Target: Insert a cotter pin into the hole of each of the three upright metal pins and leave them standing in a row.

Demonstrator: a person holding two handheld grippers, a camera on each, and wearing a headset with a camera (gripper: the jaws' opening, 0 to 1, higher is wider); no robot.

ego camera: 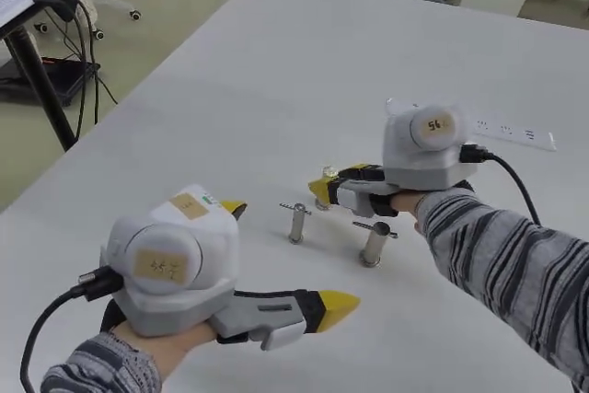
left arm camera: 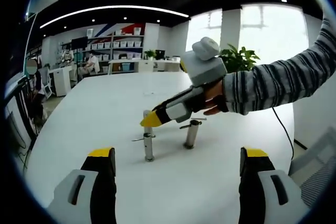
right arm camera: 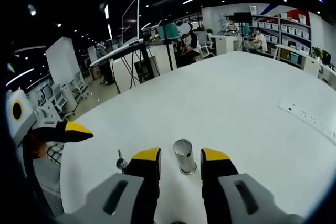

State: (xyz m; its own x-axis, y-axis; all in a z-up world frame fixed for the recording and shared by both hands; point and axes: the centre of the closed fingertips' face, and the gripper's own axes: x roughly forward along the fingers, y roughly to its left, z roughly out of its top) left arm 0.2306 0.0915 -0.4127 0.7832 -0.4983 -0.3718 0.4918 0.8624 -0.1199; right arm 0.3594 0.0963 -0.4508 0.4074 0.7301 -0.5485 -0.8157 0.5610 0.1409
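Observation:
Three upright metal pins stand on the white table point(ego camera: 276, 89). The near pin point(ego camera: 296, 224) and the right pin point(ego camera: 374, 243) each carry a cotter pin through the top. The third pin point(ego camera: 329, 173) point(right arm camera: 183, 156) stands between the jaws of my right gripper point(ego camera: 324, 187) point(right arm camera: 181, 157). Those jaws are drawn close around it, open, with a thin gap on each side. My left gripper point(ego camera: 285, 255) point(left arm camera: 177, 156) hangs wide open and empty, short of the pins point(left arm camera: 148, 147) point(left arm camera: 191, 134). The right gripper point(left arm camera: 151, 118) enters the left gripper view from the right.
A white power strip point(ego camera: 515, 131) point(right arm camera: 310, 119) lies on the table beyond the right gripper. A desk leg with cables point(ego camera: 41, 80) stands off the table's left edge. A striped sleeve point(ego camera: 515, 264) reaches in from the right.

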